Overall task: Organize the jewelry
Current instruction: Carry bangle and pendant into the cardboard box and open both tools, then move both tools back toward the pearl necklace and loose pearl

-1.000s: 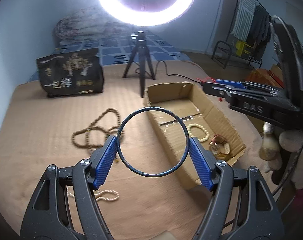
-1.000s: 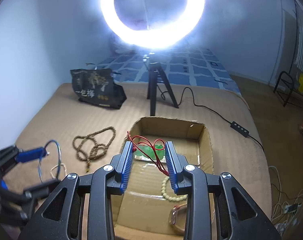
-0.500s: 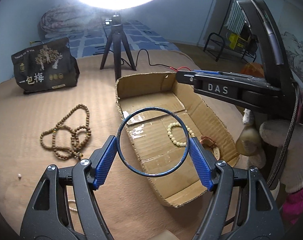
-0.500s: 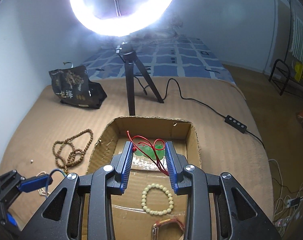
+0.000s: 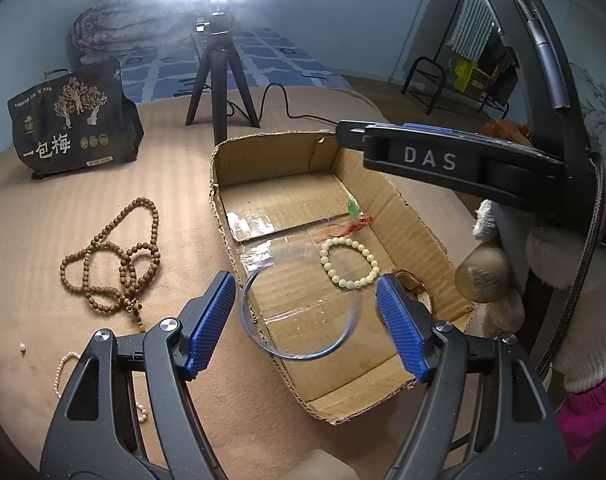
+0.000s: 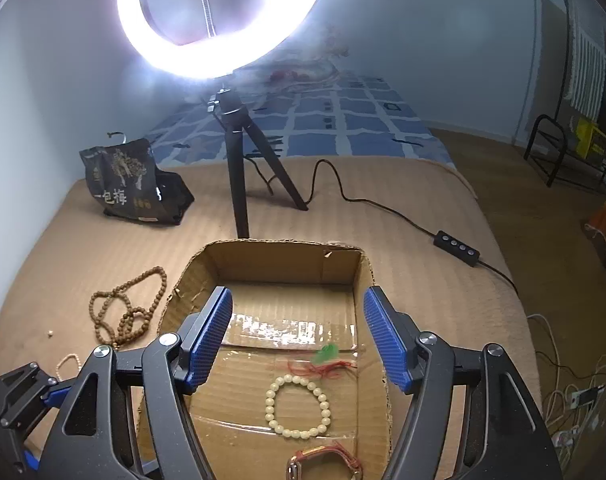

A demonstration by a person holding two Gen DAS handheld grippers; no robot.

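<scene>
My left gripper (image 5: 305, 278) hangs over the near end of the cardboard box (image 5: 215, 184). The thin blue ring bangle (image 5: 263, 340) shows blurred between its fingers, touching neither pad. My right gripper (image 6: 297, 290) is over the box (image 6: 283, 246) with its jaws opening and nothing between them. The green pendant on a red cord (image 6: 327, 356) lies blurred on the box floor, beside a white bead bracelet (image 6: 297, 406) and a red-strapped watch (image 6: 323, 464). A brown bead necklace (image 5: 115, 268) and a pearl string (image 5: 63, 364) lie on the brown cover to the left of the box.
A black printed bag (image 5: 71, 128) stands at the back left. The ring light's tripod (image 6: 239, 184) stands just behind the box, and its cable with a switch (image 6: 457, 248) runs off to the right. A gloved hand (image 5: 583, 320) holds the right gripper.
The right jaws have opened and the pendant has dropped from them into the box. The blue ring has left the left pads and sits lower. Both views have closed in on the box.
</scene>
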